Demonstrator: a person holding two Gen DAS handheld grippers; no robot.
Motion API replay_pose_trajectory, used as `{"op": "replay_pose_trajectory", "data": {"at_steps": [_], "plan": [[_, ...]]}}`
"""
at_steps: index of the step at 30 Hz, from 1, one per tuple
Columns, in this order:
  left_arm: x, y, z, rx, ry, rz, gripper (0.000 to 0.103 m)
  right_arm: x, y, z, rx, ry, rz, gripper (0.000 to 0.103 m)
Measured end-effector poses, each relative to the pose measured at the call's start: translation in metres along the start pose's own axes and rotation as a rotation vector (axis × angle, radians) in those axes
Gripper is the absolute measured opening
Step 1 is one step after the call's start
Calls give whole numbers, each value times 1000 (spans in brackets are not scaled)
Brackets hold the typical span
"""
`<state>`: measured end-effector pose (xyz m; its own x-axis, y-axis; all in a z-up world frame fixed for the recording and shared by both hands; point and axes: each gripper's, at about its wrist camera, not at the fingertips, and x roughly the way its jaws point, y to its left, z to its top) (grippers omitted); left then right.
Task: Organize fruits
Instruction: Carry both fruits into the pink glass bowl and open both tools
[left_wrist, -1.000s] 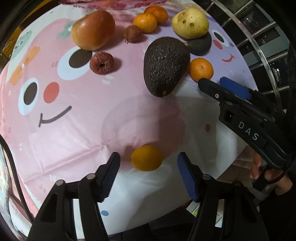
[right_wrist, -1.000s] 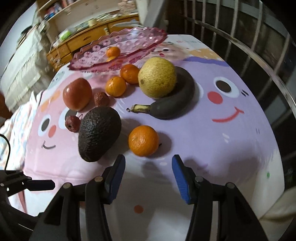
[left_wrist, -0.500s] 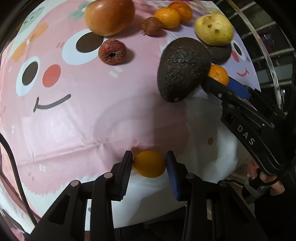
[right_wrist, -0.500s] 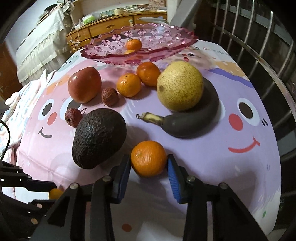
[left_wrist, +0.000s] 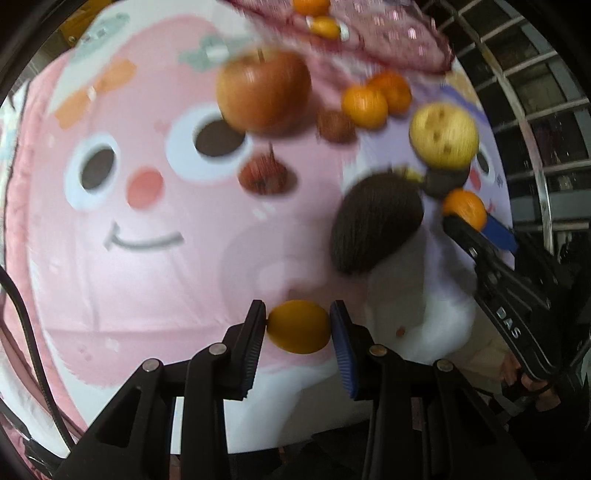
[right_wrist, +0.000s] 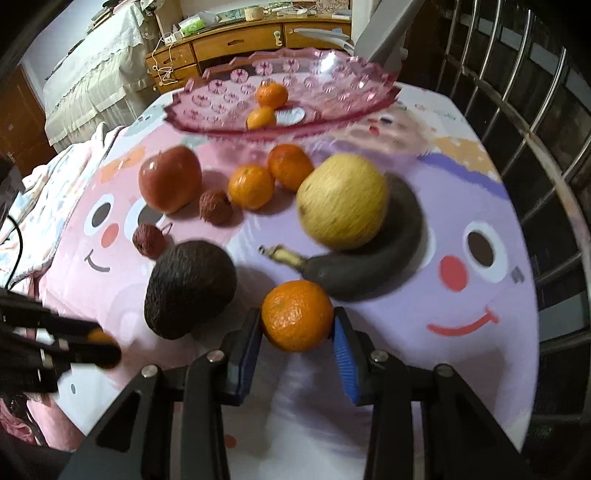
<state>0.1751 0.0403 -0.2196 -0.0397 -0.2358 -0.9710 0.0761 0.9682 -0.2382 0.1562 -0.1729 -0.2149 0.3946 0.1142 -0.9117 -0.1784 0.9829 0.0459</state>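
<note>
My left gripper (left_wrist: 298, 311) is shut on a small yellow-orange fruit (left_wrist: 298, 328), held just above the pink cartoon tablecloth (left_wrist: 147, 280). In the right wrist view my right gripper (right_wrist: 297, 318) is shut on a mandarin (right_wrist: 297, 314) next to a dark avocado (right_wrist: 190, 282). A pink glass dish (right_wrist: 229, 92) stands at the far end with two small oranges in it. An apple (right_wrist: 170, 179), two mandarins (right_wrist: 251, 186), two lychees (right_wrist: 216, 206), a yellow pear (right_wrist: 343, 201) and a blackened banana (right_wrist: 369, 273) lie between the grippers and the dish.
A metal railing (right_wrist: 535, 147) runs close along the table's right side. A wooden cabinet (right_wrist: 240, 40) and a cloth-covered bed (right_wrist: 92, 74) stand behind the dish. A black cable (left_wrist: 26, 332) hangs at the left edge. A hand (left_wrist: 532, 384) holds the right gripper.
Both grippers have gone from open around their fruits to shut on them. Both have then risen a little with the fruit and shifted towards the dish.
</note>
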Motion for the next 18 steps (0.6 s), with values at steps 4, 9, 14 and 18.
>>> {"op": "replay_pose_trajectory", "data": {"at_steps": [4, 9, 14, 18], "plan": [[-32, 2, 20, -19, -81, 6, 34, -18, -13, 19, -7, -24, -5, 38], [-70, 0, 48, -46, -204, 7, 34, -37, -27, 50, -20, -73, -6, 38], [-90, -10, 83, -66, -297, -1, 34, -46, -34, 81, -37, -119, 0, 38], [-100, -14, 108, -75, -371, -13, 34, -48, -37, 102, -36, -140, 24, 38]]}}
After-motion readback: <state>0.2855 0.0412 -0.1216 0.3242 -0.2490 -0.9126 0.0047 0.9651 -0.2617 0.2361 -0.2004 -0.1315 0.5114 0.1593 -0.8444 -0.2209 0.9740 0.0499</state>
